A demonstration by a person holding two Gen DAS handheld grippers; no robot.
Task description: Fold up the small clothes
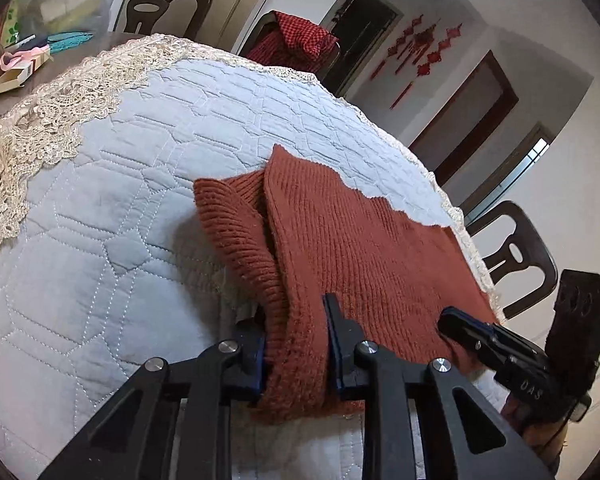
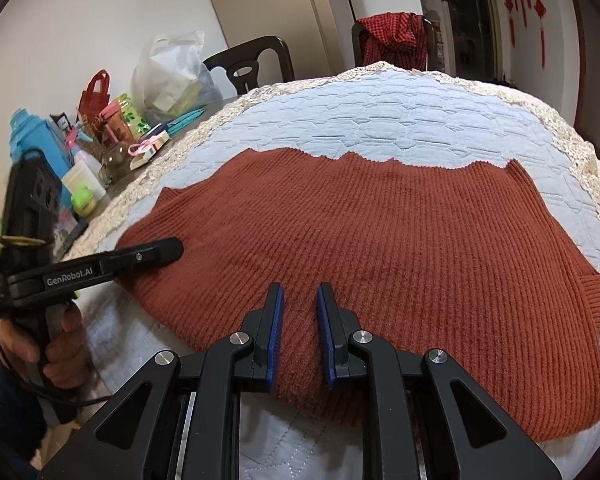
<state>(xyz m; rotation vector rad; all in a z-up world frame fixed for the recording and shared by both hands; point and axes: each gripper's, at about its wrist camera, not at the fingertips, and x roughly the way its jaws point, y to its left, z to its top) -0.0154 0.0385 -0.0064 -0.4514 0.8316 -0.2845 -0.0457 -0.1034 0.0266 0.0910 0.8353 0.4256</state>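
Note:
A rust-red ribbed knit sweater (image 2: pixel 380 232) lies spread on a pale blue quilted table cover (image 2: pixel 360 116). In the right wrist view my right gripper (image 2: pixel 300 300) is shut on a pinch of its near hem, the knit bunched between the blue pads. My left gripper (image 1: pixel 296 320) is shut on the sweater (image 1: pixel 360 240) at its left edge, where a thick fold of knit fills the gap between the fingers. A sleeve (image 1: pixel 228 216) lies folded beside the body there. The left gripper (image 2: pixel 168 250) also shows at the left of the right wrist view, held by a hand (image 2: pixel 60 340). The right gripper (image 1: pixel 456 322) rests at the sweater's near right.
A cream lace border (image 1: pixel 40 128) rims the quilted cover (image 1: pixel 100 220). Clutter crowds the table's left side: a white plastic bag (image 2: pixel 172 72), a blue bottle (image 2: pixel 36 140), boxes and jars. Dark chairs (image 2: pixel 248 64) stand around the table; one carries a red checked cloth (image 2: pixel 396 36).

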